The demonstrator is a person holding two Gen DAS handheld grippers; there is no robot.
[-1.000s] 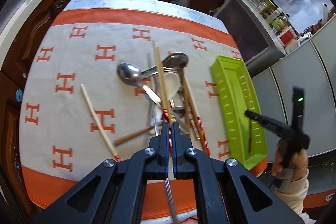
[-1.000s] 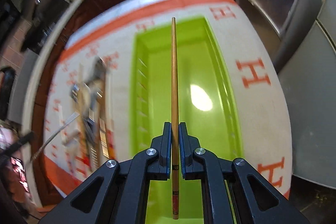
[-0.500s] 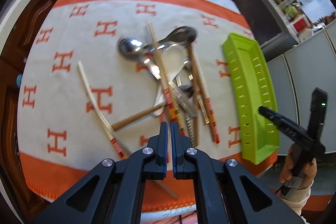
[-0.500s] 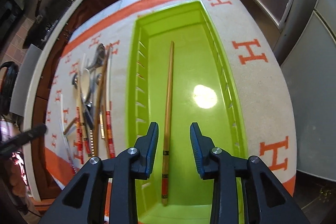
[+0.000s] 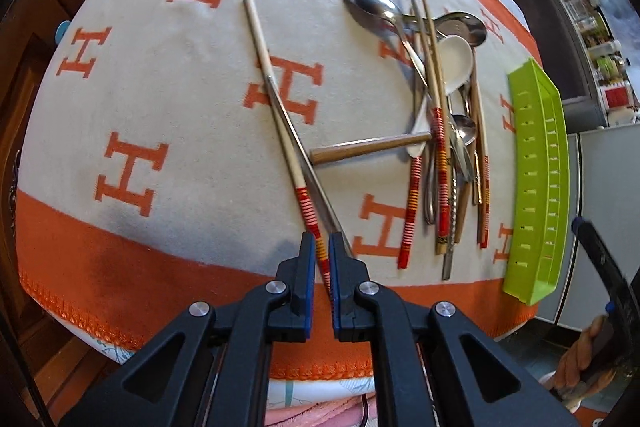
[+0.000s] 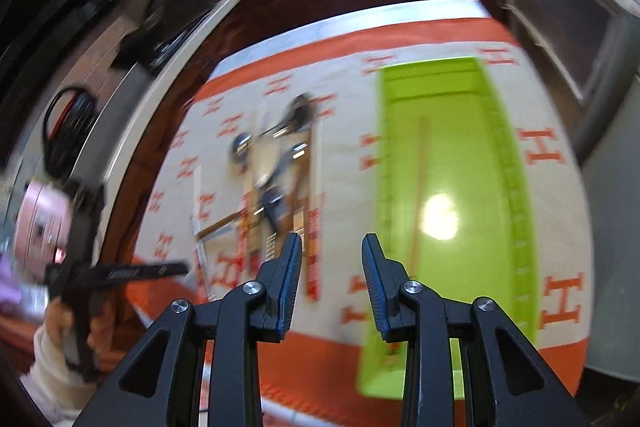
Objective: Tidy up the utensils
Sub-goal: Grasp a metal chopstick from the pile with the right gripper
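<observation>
Left tongs (image 5: 321,237) – pointing steeply down at the cloth (image 5: 160,75), pads all but together with only a slit between them. A banded chopstick (image 5: 276,99) lies alone on the cloth, and its red-striped end shows through that slit. I cannot tell whether the pads touch it. A steel chopstick (image 5: 296,143) lies crossed over it, its near end running to the right-hand finger.

Right tongs (image 6: 332,241) – jaws have just been opening and now stand apart with nothing between them. They hang over the near end of the green tray (image 6: 516,187), towards its left wall. This view is motion-blurred.

Tray: one brown chopstick (image 6: 418,187) lies lengthwise on the floor, near the left wall.

The other utensils sit in a pile (image 5: 440,87) on the cloth between the banded chopstick and the tray. It holds steel spoons, a white spoon, more banded chopsticks and a wooden handle sticking out to the left.
</observation>
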